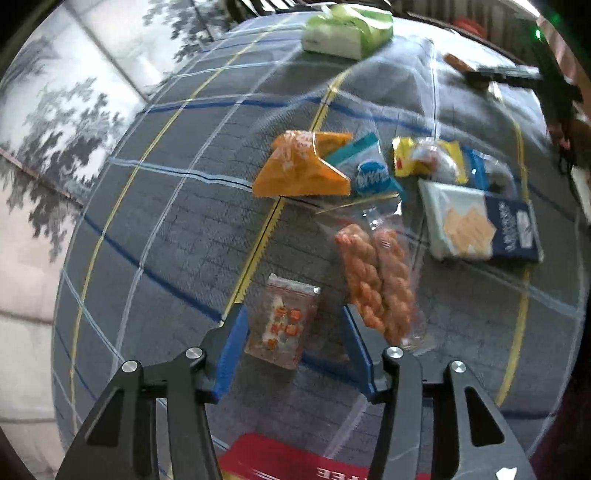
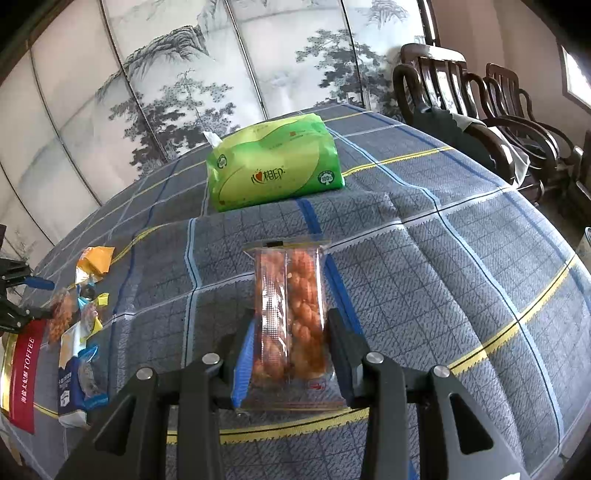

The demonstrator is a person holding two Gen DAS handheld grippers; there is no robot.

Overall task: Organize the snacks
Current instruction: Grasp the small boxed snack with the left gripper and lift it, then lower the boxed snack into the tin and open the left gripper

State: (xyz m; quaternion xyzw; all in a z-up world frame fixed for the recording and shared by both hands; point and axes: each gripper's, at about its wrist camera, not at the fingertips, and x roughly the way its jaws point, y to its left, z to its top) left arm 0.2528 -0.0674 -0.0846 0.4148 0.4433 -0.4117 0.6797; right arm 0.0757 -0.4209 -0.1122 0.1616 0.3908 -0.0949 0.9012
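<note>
Under the left wrist camera, the left gripper [image 1: 291, 339] points steeply down at a grey-blue checked tablecloth [image 1: 166, 221] with its blue-padded jaws apart, straddling a small clear sachet printed with orange squares [image 1: 282, 321]; the left pad sits just beside the sachet's edge, the right pad stands off it, so nothing is clamped yet. Beyond lie a clear pack of two orange twisted dough sticks [image 1: 376, 280], an orange foil wedge-shaped packet [image 1: 303, 166], a teal-and-white pouch [image 1: 369, 170], a yellow wrapper [image 1: 424, 158] and a white-and-navy cracker box [image 1: 480, 229], clustered close together; a red box [image 1: 295, 461] shows at the bottom edge and a green soft pack of tissues [image 1: 347, 31] sits far off. From the right wrist camera, the right gripper [image 2: 290, 358] is clamped on a second clear pack of twisted dough sticks [image 2: 290, 314], the pads pressing its lower sides while it lies flat on the cloth, well apart from the snack pile at the left. No tray, bowl or basket shows in either view; the wrappers are the only containers, each apparently sealed around its own food. I judge the sorting to be mid-way: one pack is being placed apart, and the left hand is going for the sachet. Its next move calls for lowering a little, squeezing the thin sachet by its edges, and lifting without dragging the neighbouring dough-stick pack.
</note>
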